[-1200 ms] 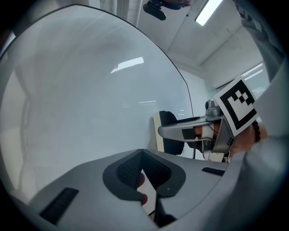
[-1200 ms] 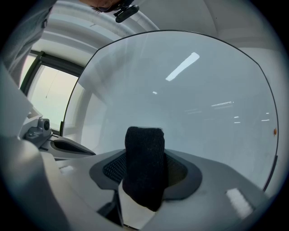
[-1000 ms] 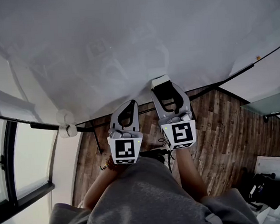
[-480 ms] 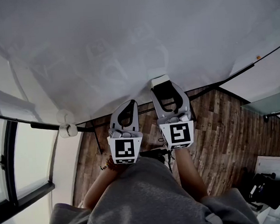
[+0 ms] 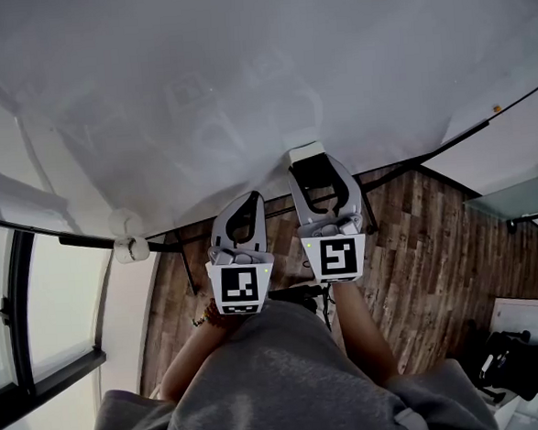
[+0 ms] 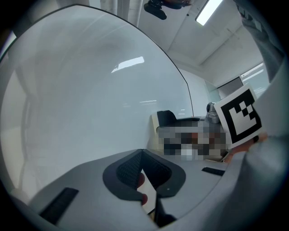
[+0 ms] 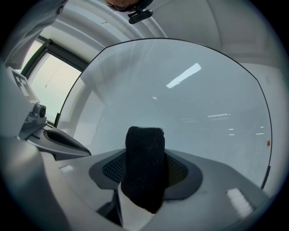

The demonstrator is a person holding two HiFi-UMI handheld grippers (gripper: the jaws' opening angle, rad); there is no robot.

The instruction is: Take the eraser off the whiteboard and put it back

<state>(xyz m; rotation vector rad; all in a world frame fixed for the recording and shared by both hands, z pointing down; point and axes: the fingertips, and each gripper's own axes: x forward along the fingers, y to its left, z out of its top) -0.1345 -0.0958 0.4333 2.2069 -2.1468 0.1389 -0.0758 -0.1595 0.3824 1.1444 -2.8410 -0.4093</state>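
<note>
Left gripper (image 5: 247, 202): jaws together, empty, set back. Right gripper (image 5: 313, 165): jaws clamped on eraser (image 7: 144, 171), its long axis along the jaws, tip toward whiteboard (image 5: 241, 83) straight ahead. Right hand is nearer the board. Contact: cannot tell.

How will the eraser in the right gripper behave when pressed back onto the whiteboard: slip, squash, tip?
The eraser has a dark face that looks like fuzzy felt, so it probably gives slightly and drags rather than slides on the glossy whiteboard. Its pale body looks rigid, and the right gripper clamps its sides, so it likely won't flop.
</note>
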